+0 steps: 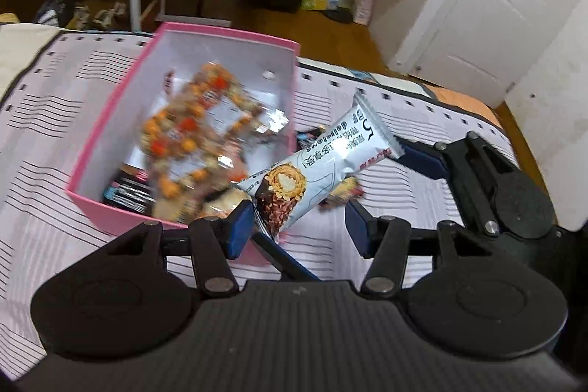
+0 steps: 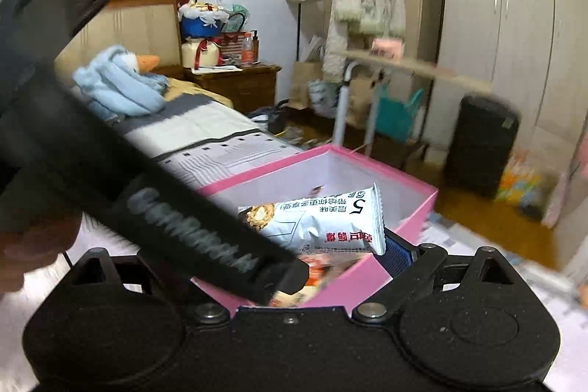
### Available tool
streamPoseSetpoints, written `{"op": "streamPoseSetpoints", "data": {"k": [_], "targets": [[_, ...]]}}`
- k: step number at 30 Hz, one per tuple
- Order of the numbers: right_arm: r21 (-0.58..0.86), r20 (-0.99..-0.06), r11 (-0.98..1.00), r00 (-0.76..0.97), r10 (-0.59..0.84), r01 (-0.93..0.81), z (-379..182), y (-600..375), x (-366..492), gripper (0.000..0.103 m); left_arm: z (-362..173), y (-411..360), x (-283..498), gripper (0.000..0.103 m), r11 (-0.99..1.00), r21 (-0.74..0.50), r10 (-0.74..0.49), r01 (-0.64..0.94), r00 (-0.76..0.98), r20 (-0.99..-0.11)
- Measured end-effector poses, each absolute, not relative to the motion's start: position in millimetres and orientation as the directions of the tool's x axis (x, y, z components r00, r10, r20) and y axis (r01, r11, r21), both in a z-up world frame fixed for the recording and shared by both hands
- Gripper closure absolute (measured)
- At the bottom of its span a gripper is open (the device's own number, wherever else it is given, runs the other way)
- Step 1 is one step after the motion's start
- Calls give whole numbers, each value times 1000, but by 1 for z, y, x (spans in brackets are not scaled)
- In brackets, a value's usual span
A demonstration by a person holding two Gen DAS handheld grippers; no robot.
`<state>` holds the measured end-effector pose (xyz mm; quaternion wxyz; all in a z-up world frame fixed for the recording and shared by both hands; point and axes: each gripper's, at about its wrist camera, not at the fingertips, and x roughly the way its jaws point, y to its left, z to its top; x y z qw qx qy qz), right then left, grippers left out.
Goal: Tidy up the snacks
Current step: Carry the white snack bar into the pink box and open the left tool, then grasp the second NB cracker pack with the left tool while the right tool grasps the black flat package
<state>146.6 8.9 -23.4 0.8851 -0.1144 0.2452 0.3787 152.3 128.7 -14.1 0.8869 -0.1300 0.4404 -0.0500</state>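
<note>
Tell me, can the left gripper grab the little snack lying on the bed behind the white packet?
Probably not yet. The white packet, held by the right gripper, hangs between the open left gripper and the small snack on the bed.

The left tongs (image 1: 297, 226) hang open over the bed (image 1: 55, 120), just by the pink box's (image 1: 110, 123) near corner. The right tongs (image 1: 400, 153) pinch one end of a white chocolate-roll wrapper (image 1: 312, 168) over the box's near-right edge. A blurred nut-snack packet (image 1: 191, 135) lies inside.
</note>
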Motion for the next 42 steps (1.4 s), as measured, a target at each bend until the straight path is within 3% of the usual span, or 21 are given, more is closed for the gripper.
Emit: {"op": "streamPoseSetpoints", "data": {"k": [3,12,16,23,27,30,34,37,42], "targets": [[75,-543,677,540,643,-732,-37,14,161,7,-20,136,158,50,976,-218,-158,-25,609,-777],[85,-609,694,515,604,-714,-57,46,188,7,-39,167,181,46,977,-184,-87,-109,585,-806],[88,-597,702,526,605,-707,-47,28,183,7,-40,185,182,45,968,-196,-71,-154,583,-809],[119,-532,758,603,594,-641,-35,-42,168,7,-22,190,168,47,956,-282,-164,-83,646,-746],[146,-577,812,617,534,-566,-55,-77,171,16,-23,169,171,50,937,-349,-250,-23,652,-716],[142,-605,833,619,500,-534,-67,-96,176,22,-29,138,177,58,930,-366,-312,44,620,-719],[91,-624,836,624,471,-541,-80,-114,181,23,-42,94,188,61,922,-377,-354,85,577,-736],[29,-646,834,626,436,-551,-91,-129,182,24,-55,63,201,59,936,-348,-318,61,574,-755],[-15,-673,841,627,392,-541,-106,-158,196,24,-87,22,224,57,981,-192,-131,-39,600,-790]]}}
